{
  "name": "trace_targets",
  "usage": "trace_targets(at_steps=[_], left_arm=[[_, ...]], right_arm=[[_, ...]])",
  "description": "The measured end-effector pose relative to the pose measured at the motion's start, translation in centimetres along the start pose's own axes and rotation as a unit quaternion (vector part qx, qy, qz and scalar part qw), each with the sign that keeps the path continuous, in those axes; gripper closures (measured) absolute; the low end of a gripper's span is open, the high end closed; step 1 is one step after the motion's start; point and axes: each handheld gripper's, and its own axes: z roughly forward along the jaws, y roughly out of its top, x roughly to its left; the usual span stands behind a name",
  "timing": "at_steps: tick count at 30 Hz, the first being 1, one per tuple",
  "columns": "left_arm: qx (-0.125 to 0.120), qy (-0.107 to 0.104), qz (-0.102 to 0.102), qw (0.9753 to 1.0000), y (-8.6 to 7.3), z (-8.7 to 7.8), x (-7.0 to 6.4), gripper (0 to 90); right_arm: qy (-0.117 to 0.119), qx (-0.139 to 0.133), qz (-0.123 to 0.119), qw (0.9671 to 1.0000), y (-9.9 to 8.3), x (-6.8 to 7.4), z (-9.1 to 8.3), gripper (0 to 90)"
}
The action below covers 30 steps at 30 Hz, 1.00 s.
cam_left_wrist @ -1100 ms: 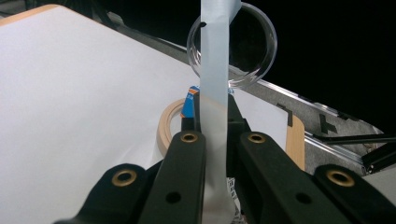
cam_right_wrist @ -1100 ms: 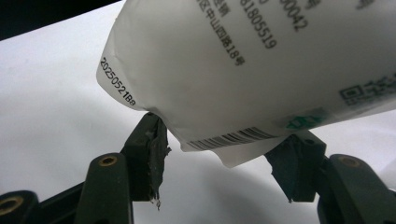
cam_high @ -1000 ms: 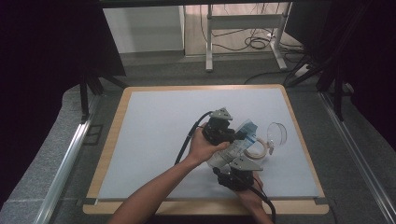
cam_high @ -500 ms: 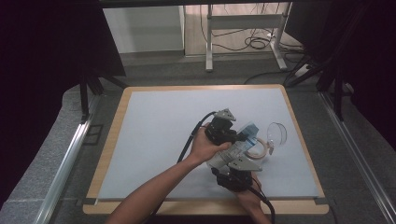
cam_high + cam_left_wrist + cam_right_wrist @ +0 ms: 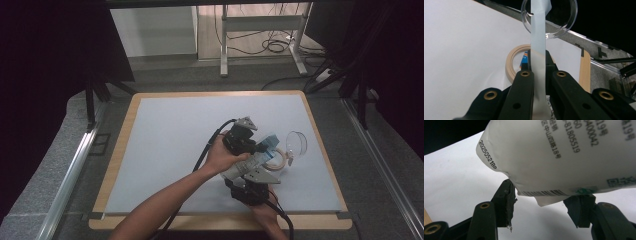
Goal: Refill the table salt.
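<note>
Little has changed since a second ago: both grippers stay together at the near right of the table, with the pouch lifted a touch higher between them. The left gripper [image 5: 260,146], matte black with brass rivets, is clamped on the flat sealed edge of a white plastic pouch [image 5: 255,161]; in the left gripper view that edge rises between the closed jaws as a thin pale strip [image 5: 538,50]. The right gripper [image 5: 248,175], nearer the person, has its jaws spread on either side of the pouch's bottom corner; in the right gripper view the pouch [image 5: 564,155] is smooth, puffed and rounded, printed with a black date code and a barcode, and the worn grey pads [image 5: 510,200] stand apart from it. Just right of the pouch, a flat tan ring [image 5: 280,159] lies on the table. Beyond it, farther right, sits a clear round shallow dish [image 5: 298,142]. The table [image 5: 165,145] has a smooth pale sheet over a light wooden board.
</note>
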Motion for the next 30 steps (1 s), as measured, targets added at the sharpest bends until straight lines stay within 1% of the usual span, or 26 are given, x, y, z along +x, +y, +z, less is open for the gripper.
trace_targets(at_steps=[9, 10, 11, 13, 14, 18, 24, 26, 30], left_arm=[[0.007, -0.003, -0.003, 1.0000, 0.01, 0.24, 0.29, 90.0], [0.011, -0.004, 0.000, 0.9999, 0.01, 0.20, 0.39, 90.0], [0.008, -0.004, -0.005, 1.0000, 0.01, 0.27, 0.35, 90.0], [0.010, -0.004, -0.006, 0.9999, 0.01, 0.33, 0.40, 90.0], [0.014, -0.004, -0.002, 0.9999, 0.02, 0.34, 0.47, 90.0], [0.019, -0.004, -0.006, 0.9998, 0.08, 0.42, 0.65, 90.0], [0.028, -0.005, 0.001, 0.9996, 0.41, 0.44, 0.76, 90.0], [0.030, -0.006, -0.001, 0.9995, 0.51, 0.46, 0.80, 90.0], [0.039, -0.005, 0.003, 0.9992, 0.79, 0.55, 0.99, 90.0]], right_arm=[[0.001, 0.000, 0.002, 1.0000, -0.01, 0.14, 0.15, 45.6], [0.001, -0.001, 0.002, 1.0000, -0.02, 0.15, 0.19, 45.7], [0.001, -0.001, 0.002, 1.0000, -0.02, 0.15, 0.22, 45.7], [0.001, 0.000, 0.005, 1.0000, -0.02, 0.14, 0.27, 45.8], [0.001, 0.000, 0.005, 1.0000, -0.01, 0.14, 0.31, 45.8], [0.000, 0.000, 0.007, 1.0000, 0.01, 0.17, 0.46, 45.8], [-0.001, -0.006, 0.013, 0.9999, 0.12, 0.12, 0.52, 45.9], [-0.002, -0.008, 0.013, 0.9999, 0.13, 0.11, 0.52, 45.9], [-0.001, -0.011, 0.016, 0.9998, 0.16, 0.09, 0.52, 45.9]])
